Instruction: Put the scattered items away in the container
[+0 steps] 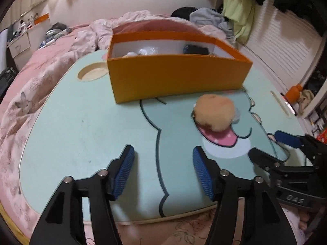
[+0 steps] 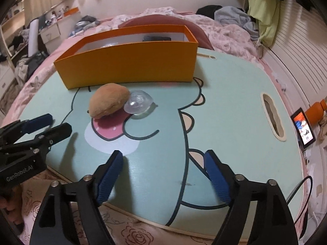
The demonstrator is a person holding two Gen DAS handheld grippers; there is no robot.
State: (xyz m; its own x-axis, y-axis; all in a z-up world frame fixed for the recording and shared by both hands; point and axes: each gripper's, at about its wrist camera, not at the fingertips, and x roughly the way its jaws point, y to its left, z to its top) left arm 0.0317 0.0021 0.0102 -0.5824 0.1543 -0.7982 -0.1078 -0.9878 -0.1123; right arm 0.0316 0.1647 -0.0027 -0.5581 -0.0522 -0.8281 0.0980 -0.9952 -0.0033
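Ribbed blue fingers [image 2: 216,181]; fuzzy round plush [image 2: 109,102]; clear dome [image 2: 139,103].

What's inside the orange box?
Inside the orange box you can see a dark thing, something clear and crinkly and a white bit. The front wall hides the bottom, so there may be more.

Both wrist views look down, sharing orange box [image 1: 175,77], tabletop [image 2: 235,102].
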